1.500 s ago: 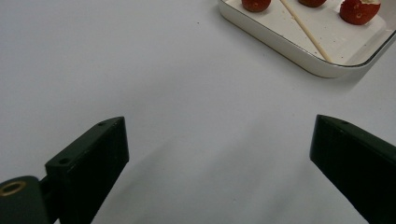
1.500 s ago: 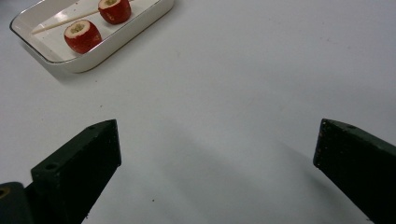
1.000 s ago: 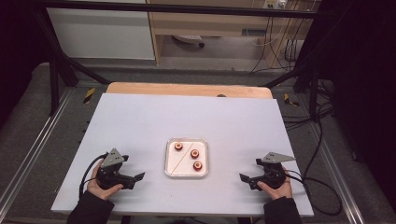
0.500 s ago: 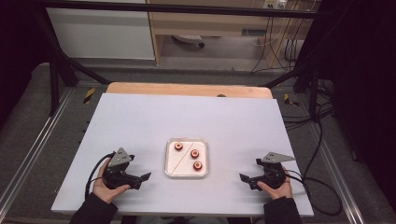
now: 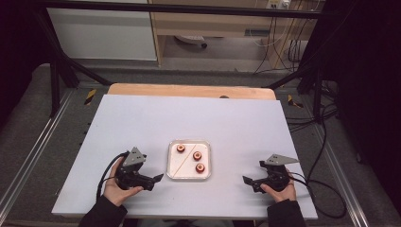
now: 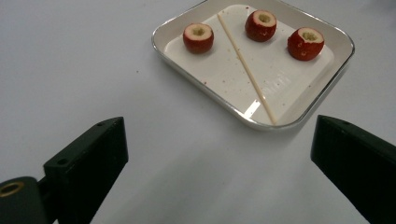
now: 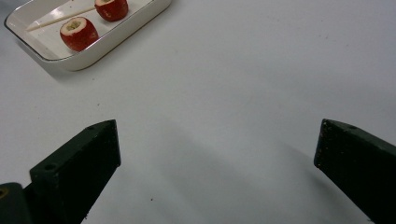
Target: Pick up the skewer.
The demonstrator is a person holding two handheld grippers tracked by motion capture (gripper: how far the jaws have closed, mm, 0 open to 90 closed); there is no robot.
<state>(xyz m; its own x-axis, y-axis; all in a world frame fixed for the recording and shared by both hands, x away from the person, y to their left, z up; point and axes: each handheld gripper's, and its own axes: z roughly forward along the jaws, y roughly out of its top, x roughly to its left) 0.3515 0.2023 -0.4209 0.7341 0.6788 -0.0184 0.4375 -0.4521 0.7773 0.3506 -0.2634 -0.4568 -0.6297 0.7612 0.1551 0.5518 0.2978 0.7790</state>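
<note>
From the high view, a white tray (image 5: 171, 163) sits on the counter (image 5: 142, 123), near the front edge. In it are three little red fruits (image 5: 197, 155) with their tops cut off, and a thin stick (image 5: 182, 160) that lies slanted. The left tongs (image 5: 157, 178) are just left of the tray, jaws apart. The right tongs (image 5: 246, 180) are well to the right of it, jaws apart too. Since a second ago, the left tongs have moved closer to the tray. The right tongs have stayed put.

In the left gripper view, the left tongs (image 6: 219, 163) are wide open and hold nothing. The tray (image 6: 343, 65) is just ahead. The stick (image 6: 246, 70) looks light and stiff, and it could snap. I think its near end is the best spot to pinch. The fruits (image 6: 198, 37) look soft and round, so squeeze gently at the sides.

In the right gripper view, the right tongs (image 7: 217, 163) are open and empty. The tray (image 7: 116, 35) is off at the far left.
</note>
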